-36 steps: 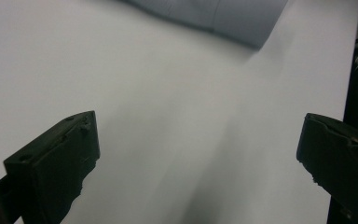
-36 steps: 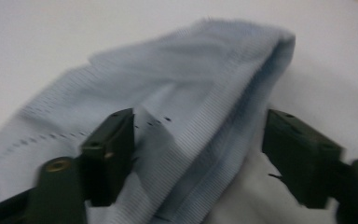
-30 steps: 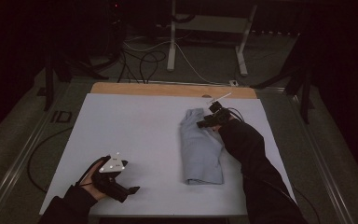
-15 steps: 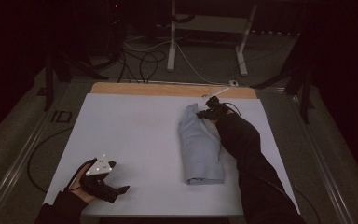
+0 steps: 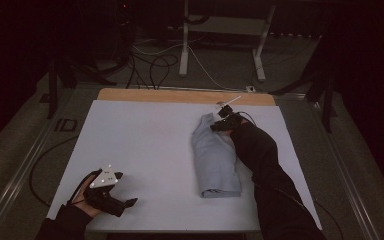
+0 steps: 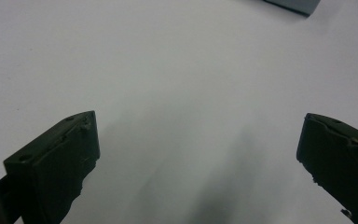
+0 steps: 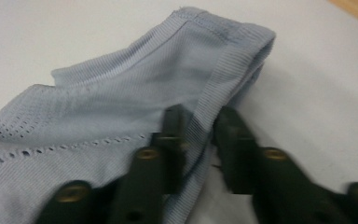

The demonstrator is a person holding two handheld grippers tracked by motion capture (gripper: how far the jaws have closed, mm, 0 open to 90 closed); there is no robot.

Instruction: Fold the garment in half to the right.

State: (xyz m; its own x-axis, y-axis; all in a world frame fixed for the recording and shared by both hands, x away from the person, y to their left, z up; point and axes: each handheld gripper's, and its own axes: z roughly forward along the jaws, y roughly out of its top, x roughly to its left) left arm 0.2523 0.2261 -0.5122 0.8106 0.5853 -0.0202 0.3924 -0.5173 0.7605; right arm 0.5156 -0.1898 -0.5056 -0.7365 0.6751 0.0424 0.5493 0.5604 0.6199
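The pale blue knit garment (image 5: 215, 160) lies folded into a long strip, its far hem clamped in the right gripper (image 7: 199, 135), with further folding seemingly left, while the left gripper (image 6: 196, 154) rests apart-jawed on the white bench (image 5: 145, 145)

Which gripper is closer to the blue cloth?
Right. The right gripper pinches the blue cloth at its far edge; the left gripper sits apart near the table's front-left corner.
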